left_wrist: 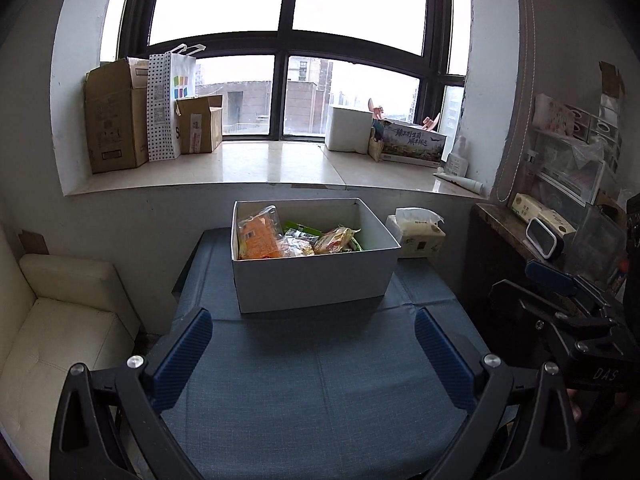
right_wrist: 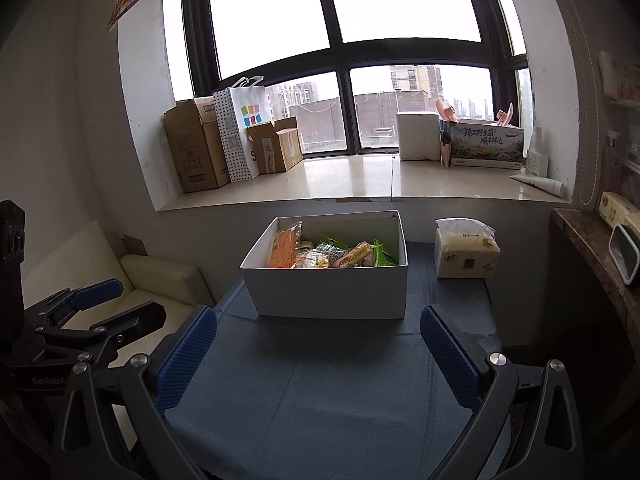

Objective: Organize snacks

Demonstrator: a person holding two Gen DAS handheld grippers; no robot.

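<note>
A white open box (left_wrist: 312,280) stands on the blue-covered table (left_wrist: 312,380), also in the right wrist view (right_wrist: 332,292). It holds several snack packets: an orange packet (left_wrist: 258,236) at the left, a red-yellow packet (left_wrist: 334,240) and green packets (left_wrist: 302,227). The same orange packet (right_wrist: 285,249) shows in the right view. My left gripper (left_wrist: 314,356) is open and empty, held back from the box over the table's near part. My right gripper (right_wrist: 320,354) is open and empty, also short of the box. Each gripper shows at the edge of the other's view.
A tissue pack (right_wrist: 466,254) lies right of the box. A cream sofa (left_wrist: 60,320) is at the left, a dark shelf (left_wrist: 532,248) with clutter at the right. The window sill (left_wrist: 276,164) carries cardboard boxes, a paper bag and a white foam box.
</note>
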